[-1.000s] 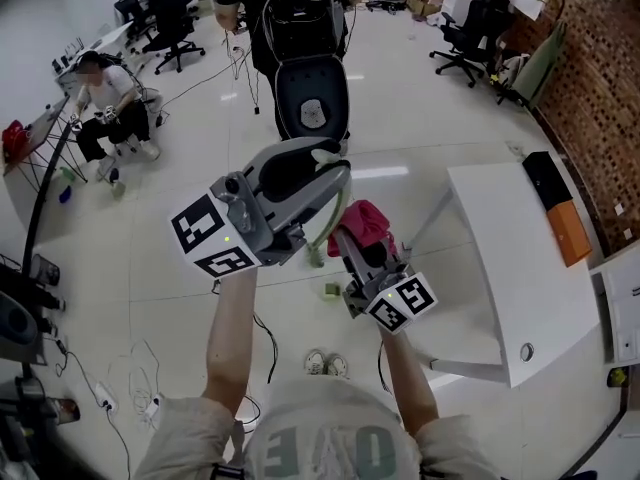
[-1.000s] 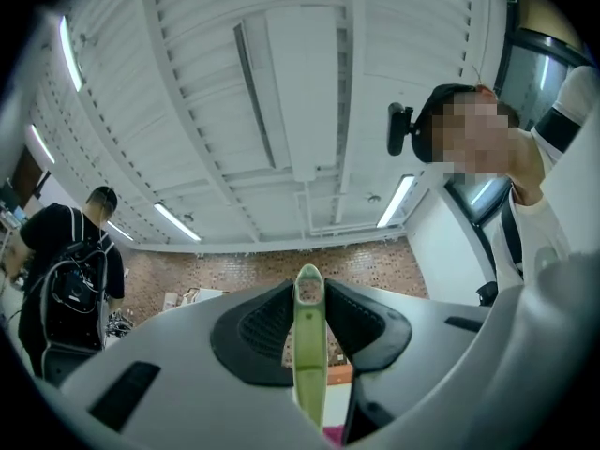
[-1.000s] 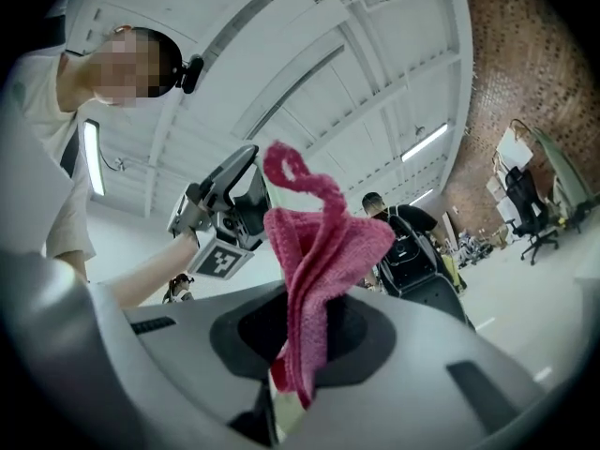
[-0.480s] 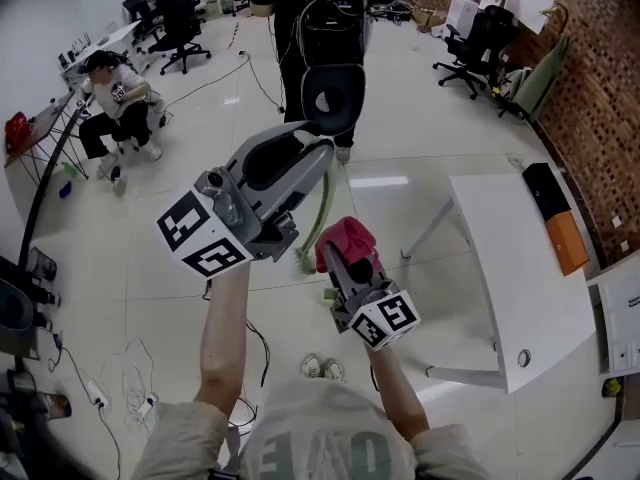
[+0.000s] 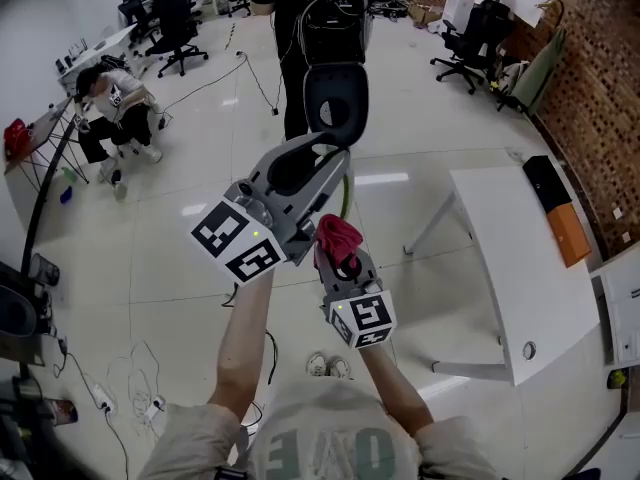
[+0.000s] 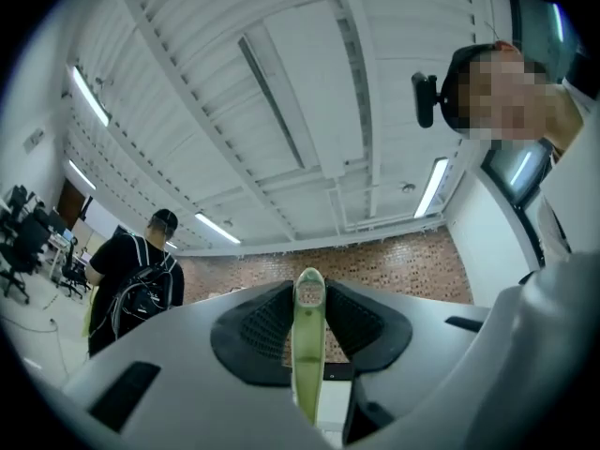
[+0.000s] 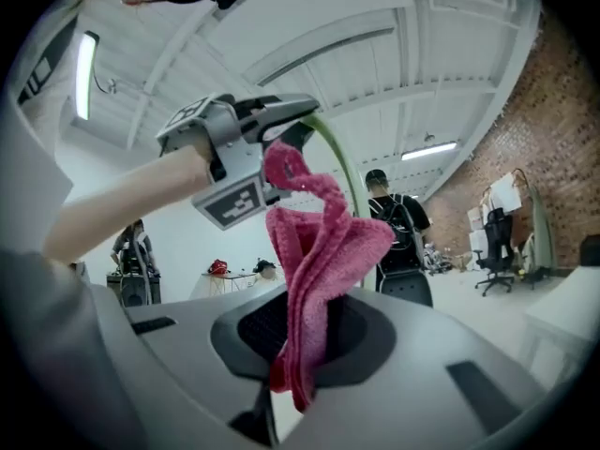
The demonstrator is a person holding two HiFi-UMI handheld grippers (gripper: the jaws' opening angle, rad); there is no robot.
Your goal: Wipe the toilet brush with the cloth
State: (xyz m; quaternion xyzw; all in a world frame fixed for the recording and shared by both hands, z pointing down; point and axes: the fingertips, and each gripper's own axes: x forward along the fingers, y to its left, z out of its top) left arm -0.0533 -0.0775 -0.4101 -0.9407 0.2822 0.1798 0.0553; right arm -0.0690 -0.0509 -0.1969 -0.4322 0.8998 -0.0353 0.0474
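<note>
The left gripper is clamping the pale green toilet brush handle between its pads, holding it in the air above the white floor. The right gripper is pinching the pink cloth, which is sticking up out of its jaws just beside that handle.

Left tongs and right tongs, both gripping, are raised close together on outstretched forearms.

The only readable print is on the person's shirt: large pale letters, upside down in the head view, that look like "OVE". The marker cubes carry black-and-white square codes, no words
</note>
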